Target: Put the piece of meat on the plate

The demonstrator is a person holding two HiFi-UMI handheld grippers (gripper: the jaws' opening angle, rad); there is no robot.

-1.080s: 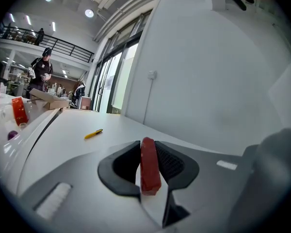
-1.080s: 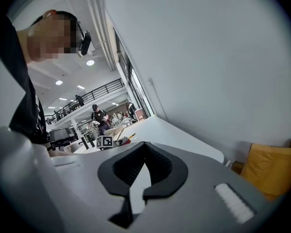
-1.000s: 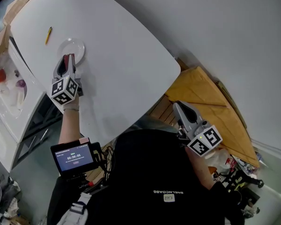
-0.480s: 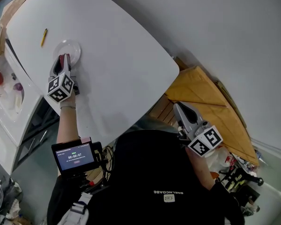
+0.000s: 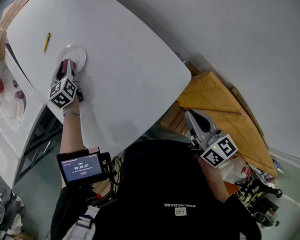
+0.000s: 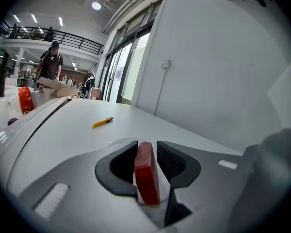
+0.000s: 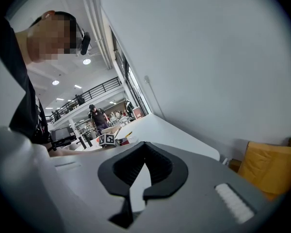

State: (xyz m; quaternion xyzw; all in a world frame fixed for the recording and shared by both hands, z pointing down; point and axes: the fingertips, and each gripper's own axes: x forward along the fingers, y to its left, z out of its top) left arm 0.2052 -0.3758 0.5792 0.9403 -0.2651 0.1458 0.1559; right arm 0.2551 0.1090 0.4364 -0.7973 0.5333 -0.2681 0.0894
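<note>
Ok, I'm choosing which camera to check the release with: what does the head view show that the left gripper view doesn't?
Only the head view: the round white plate in full outline at the tips of the left gripper, the right gripper beyond the table's edge, and a small screen on the person's forearm. Only the left gripper view: the opening jaws, with a gap beside the upright red slab of meat between them, and a person standing far behind. Both: the yellow pen and the white table.
</note>
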